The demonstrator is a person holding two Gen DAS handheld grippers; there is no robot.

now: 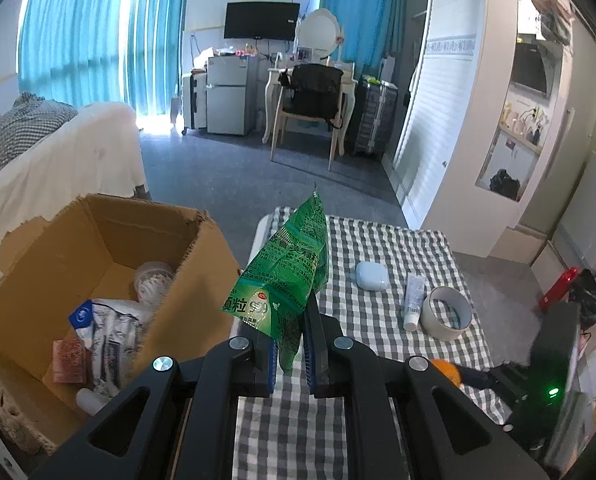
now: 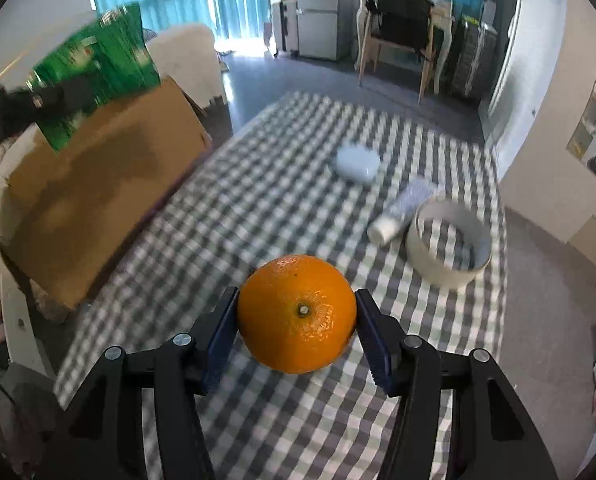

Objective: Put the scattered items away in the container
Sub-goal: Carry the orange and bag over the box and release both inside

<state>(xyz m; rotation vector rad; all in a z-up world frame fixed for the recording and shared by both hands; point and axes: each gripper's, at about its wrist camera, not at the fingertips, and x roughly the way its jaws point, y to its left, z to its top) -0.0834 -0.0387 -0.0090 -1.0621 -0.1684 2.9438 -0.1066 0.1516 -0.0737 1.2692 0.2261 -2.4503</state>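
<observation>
While a cardboard box stands left of the checked tablecloth, a green sachet is clamped by the left gripper; an orange is pinched by the right gripper above the cloth, a tape roll ahead, grey floor beyond.

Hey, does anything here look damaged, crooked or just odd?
The brown cardboard box has a ragged, torn top edge on its far wall and left flap. The green foil sachet in the left gripper is creased and bent. The right gripper holds the round orange fruit. Nothing looks spilled.
</observation>
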